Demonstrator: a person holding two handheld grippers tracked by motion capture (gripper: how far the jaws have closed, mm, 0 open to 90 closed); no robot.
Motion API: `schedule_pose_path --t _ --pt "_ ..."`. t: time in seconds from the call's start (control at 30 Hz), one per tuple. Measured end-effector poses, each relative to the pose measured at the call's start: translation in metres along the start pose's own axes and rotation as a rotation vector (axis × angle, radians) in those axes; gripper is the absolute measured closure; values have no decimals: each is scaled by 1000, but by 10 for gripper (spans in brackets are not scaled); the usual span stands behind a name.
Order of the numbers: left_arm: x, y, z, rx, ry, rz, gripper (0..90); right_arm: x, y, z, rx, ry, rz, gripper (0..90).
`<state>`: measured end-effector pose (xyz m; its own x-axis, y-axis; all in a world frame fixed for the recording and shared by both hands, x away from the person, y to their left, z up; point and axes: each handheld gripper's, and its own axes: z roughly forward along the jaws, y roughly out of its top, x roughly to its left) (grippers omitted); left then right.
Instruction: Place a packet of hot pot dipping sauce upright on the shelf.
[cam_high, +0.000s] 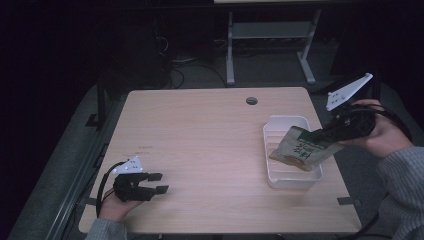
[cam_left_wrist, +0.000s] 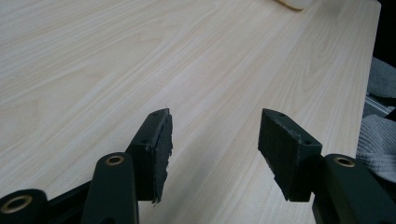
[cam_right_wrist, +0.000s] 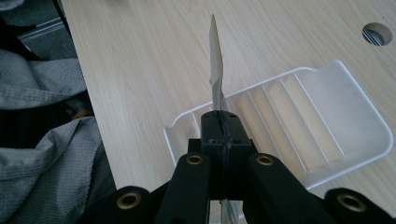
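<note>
A: Where is the pouch (cam_high: 301, 150) held?

B: It is pinched at its top edge by the right gripper (cam_high: 320, 134), tilted, with its lower part hanging inside the white tray (cam_high: 288, 122) near the table's (cam_high: 200, 145) right edge.

A: And the left gripper (cam_high: 159, 183)?

B: It is kept low near the table's front left corner, well apart from the tray; its 2 jaws are spread, with bare wood seen between them.

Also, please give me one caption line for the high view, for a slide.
Right gripper holds a snack pouch over the white tray; left gripper rests open on the wooden table.
</note>
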<state>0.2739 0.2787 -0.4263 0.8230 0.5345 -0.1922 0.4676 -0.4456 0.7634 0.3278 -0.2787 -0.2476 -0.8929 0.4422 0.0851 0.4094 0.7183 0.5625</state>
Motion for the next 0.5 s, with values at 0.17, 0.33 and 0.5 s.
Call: schedule_pose_path --t 0.17,0.33,0.5 --pt "0 0 0 -2 -1 -7 437 0 -7 -4 -13 6 6 890" --pt "1 -1 0 1 -3 -9 435 1 -12 -6 -27 13 5 890" --pt "1 -1 1 6 -4 -10 433 1 -16 -6 -27 24 12 890"
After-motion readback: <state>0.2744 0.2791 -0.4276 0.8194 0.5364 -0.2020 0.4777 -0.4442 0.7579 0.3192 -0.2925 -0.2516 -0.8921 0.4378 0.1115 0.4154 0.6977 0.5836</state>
